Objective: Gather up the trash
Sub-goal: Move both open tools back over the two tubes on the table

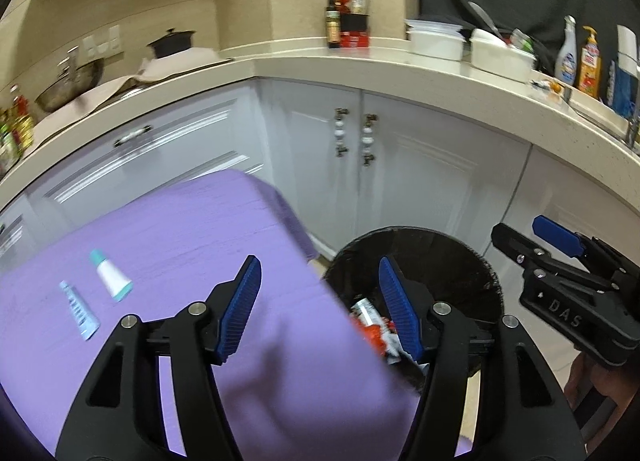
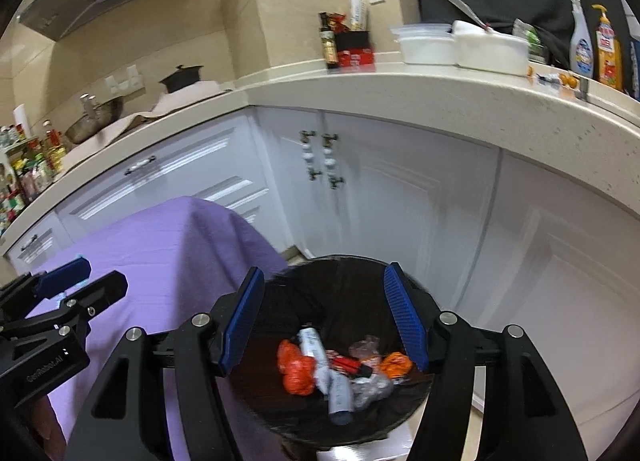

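Two tubes left, both jaws released

Your right gripper hangs over the bin; your left gripper gapes too. The white tube and blue tube lie on the purple counter, caps pointing away.

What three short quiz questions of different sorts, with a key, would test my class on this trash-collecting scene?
1. True or false: the right gripper holds a wrapper between its fingers.
2. How many tubes lie on the purple tablecloth?
3. Multiple choice: the right gripper hovers over A) the sink, B) the black trash bin, C) the wok.

Key:
1. False; it is open and empty, like the left gripper.
2. Two: a small blue tube and a teal-capped white tube.
3. B.
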{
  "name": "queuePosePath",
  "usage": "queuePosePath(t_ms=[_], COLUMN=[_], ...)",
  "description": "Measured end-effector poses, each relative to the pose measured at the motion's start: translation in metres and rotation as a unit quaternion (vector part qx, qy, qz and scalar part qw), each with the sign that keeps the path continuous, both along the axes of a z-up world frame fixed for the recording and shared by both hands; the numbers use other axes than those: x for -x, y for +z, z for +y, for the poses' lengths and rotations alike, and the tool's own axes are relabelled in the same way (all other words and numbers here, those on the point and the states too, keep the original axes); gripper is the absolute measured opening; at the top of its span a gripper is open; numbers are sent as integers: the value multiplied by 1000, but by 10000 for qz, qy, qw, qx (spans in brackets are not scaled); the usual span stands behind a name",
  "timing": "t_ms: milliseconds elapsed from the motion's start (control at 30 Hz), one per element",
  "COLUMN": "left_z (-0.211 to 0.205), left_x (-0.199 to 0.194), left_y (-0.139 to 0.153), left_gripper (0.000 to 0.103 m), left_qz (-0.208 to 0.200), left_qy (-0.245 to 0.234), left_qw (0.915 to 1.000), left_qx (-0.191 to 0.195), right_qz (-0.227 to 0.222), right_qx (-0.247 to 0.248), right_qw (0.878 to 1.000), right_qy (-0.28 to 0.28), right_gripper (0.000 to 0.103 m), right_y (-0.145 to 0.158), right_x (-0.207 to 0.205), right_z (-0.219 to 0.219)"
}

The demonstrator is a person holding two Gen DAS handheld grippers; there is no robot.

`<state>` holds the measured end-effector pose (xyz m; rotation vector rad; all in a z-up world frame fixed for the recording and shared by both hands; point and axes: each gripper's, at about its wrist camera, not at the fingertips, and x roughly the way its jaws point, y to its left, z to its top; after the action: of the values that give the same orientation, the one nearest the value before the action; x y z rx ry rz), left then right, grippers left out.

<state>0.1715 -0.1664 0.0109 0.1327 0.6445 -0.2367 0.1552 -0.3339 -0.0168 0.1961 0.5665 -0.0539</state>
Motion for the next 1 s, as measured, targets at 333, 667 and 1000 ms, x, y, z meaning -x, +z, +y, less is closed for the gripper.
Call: queuePosePath(t_ms=[333,667,1000], left_z=[109,224,321], left_x=[21,44,64], left_y=[7,3,-2], left_gripper=[60,60,60], left_qz=[97,159,201], left_qy=[997,1995,2805], left_qw=[9949,9797,9593], left_qx=[84,104,270], right_qz=[-73,39,210], right_qx=[-64,111,517], right_qw=[9959,9850,9728], right_qy=[904,1720,2248], right_gripper=[61,61,61], right_y=[12,18,13], right_x=[-14,-35,-56], right_z=[86,180,256])
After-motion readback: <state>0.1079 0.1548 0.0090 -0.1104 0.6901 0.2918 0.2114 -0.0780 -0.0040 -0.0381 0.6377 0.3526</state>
